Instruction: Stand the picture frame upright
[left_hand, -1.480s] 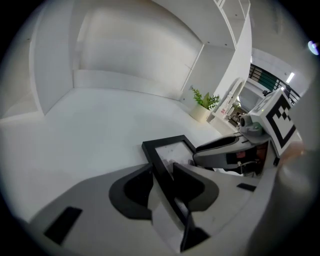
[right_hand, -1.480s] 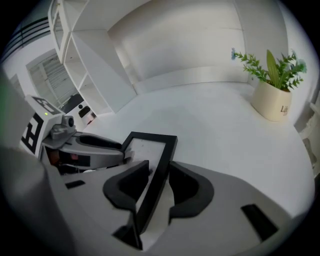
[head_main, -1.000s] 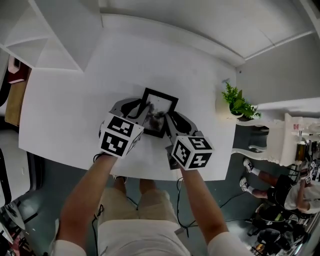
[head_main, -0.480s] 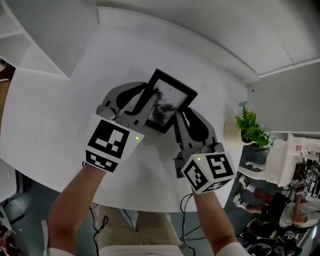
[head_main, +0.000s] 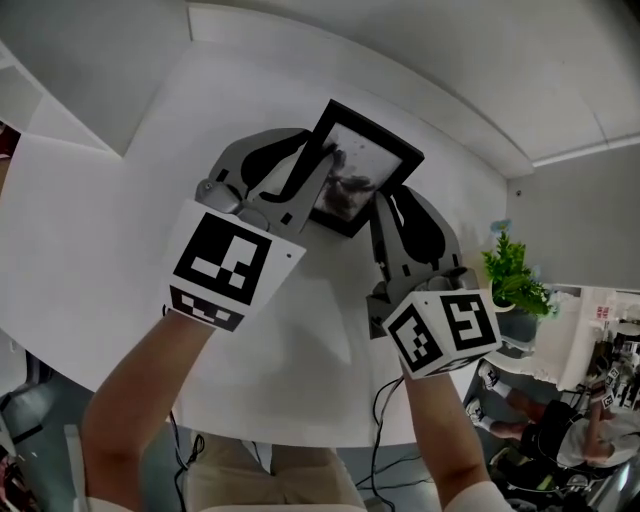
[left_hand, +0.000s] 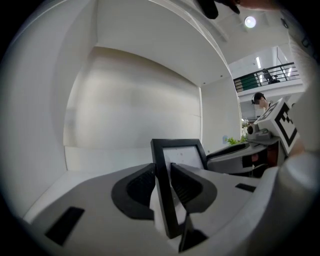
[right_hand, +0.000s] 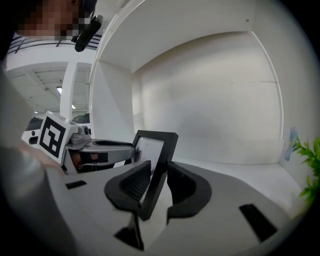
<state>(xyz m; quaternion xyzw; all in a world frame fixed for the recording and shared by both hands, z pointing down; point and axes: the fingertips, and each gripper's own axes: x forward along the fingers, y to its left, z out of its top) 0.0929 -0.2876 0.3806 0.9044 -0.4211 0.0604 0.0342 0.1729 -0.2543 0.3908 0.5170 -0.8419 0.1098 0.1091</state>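
Black picture frame (head_main: 365, 170), upper centre of the head view, is pinched on opposite side edges by the left tool (head_main: 315, 165) and right tool (head_main: 388, 207), a two-sided hold that probably steadies it for tilting upright over the white surface (head_main: 120, 230).

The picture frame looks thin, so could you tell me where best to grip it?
Grip the picture frame by its thin black side borders, one tool from each side, as the left tool and right tool do; the flat panel offers jaws only those edges.

Picture frame (head_main: 362, 180) carried farther across table (head_main: 110, 240), left tongs (head_main: 318, 165) and right tongs (head_main: 386, 203) alongside
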